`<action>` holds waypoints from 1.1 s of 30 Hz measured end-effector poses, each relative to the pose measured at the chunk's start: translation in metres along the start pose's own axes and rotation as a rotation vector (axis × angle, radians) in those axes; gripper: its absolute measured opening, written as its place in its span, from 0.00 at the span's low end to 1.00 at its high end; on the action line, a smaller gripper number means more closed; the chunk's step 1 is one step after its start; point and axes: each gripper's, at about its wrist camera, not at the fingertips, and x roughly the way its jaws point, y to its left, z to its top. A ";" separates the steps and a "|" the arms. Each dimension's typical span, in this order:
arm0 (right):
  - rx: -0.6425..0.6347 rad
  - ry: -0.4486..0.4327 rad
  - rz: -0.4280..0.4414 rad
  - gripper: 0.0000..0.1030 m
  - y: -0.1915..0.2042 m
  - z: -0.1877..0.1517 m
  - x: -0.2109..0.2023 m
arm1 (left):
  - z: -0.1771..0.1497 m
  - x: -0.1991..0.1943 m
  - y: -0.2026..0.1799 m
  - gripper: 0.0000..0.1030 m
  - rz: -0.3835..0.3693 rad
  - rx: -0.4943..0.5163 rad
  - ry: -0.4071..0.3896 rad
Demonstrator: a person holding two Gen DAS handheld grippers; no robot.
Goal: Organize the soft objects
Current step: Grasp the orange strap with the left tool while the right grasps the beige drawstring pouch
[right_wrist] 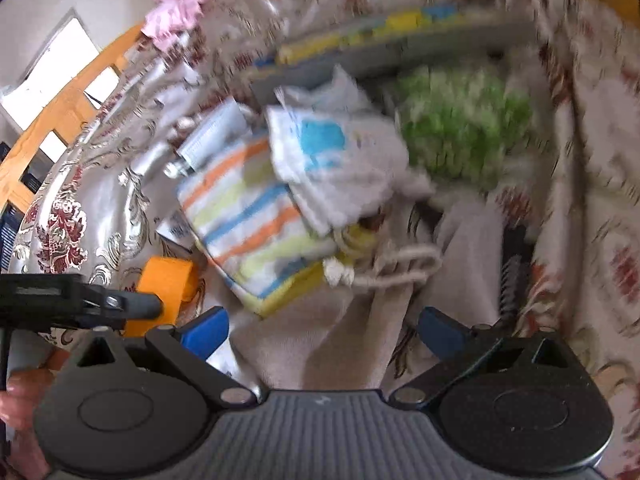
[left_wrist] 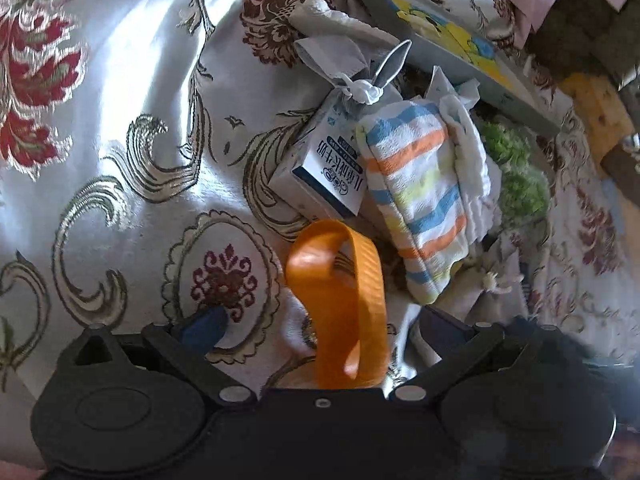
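- The left gripper [left_wrist: 316, 328] hangs low over the brocade cloth [left_wrist: 132, 92], jaws spread wide and clamped on nothing; an orange strap [left_wrist: 340, 304] loops up through the gap between its blue fingers [left_wrist: 202, 326], apparently loose rather than pinched.
- The right gripper [right_wrist: 322, 330] is likewise wide open and empty, poised above a beige drawstring bag [right_wrist: 360, 320] whose cord [right_wrist: 384, 268] lies just ahead of the fingertips.
- The soft things sit in a heap just beyond both tools: a striped towel [left_wrist: 416, 204] leans on a milk carton [left_wrist: 320, 172], with a white folded cloth [left_wrist: 468, 152] touching its far side and a green fluffy piece [left_wrist: 516, 172] beyond that.
- A grey knotted cloth [left_wrist: 340, 60] lies past the carton, near a flat board [left_wrist: 452, 44] with yellow and blue shapes.
- Judged from the open jaws, the step in hand looks like a reach for the next soft item; the right-wrist view is smeared, so detail there is uncertain.
- To do it well: close on a thick fold of the towel or bag, not a single edge, and lift clear of the carton so it is not dragged along; keep the strap out of the jaws.
- Count visible: one striped towel, one white cloth, one green piece, one grey cloth, one bag, one carton, one strap, one board.
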 end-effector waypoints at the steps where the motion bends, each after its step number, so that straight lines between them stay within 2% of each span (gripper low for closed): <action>1: 0.010 0.015 -0.006 1.00 -0.002 0.000 0.006 | 0.000 0.000 0.001 0.99 -0.015 -0.002 0.003; 5: 0.035 0.047 0.009 1.00 -0.006 0.002 0.020 | -0.002 0.006 -0.002 0.95 -0.094 -0.007 0.048; 7: 0.039 0.062 0.014 1.00 -0.005 0.000 0.025 | -0.003 0.010 -0.001 0.94 -0.109 -0.016 0.054; 10: 0.029 0.098 0.028 0.99 -0.003 0.000 0.035 | -0.003 0.014 0.003 0.93 -0.146 -0.047 0.063; 13: 0.005 0.093 0.057 0.98 0.002 0.001 0.040 | -0.001 0.019 0.007 0.88 -0.189 -0.092 0.074; 18: -0.027 0.072 0.099 0.97 0.011 0.003 0.044 | -0.002 0.023 0.015 0.72 -0.207 -0.154 0.077; 20: -0.033 0.088 0.082 0.97 0.013 0.003 0.049 | -0.003 0.025 0.015 0.68 -0.205 -0.160 0.076; 22: -0.029 0.103 0.067 0.97 0.012 0.002 0.053 | -0.005 0.026 0.014 0.61 -0.200 -0.152 0.076; 24: -0.021 0.104 0.069 0.97 0.011 0.002 0.053 | -0.006 0.027 0.013 0.49 -0.194 -0.136 0.080; 28: -0.044 0.097 0.061 0.94 0.013 -0.001 0.053 | -0.009 0.027 0.013 0.38 -0.176 -0.124 0.073; 31: -0.061 0.083 0.052 0.89 0.016 -0.002 0.053 | -0.010 0.026 0.013 0.28 -0.174 -0.126 0.071; 33: -0.067 0.068 0.033 0.78 0.017 -0.002 0.050 | -0.012 0.026 0.011 0.25 -0.161 -0.105 0.066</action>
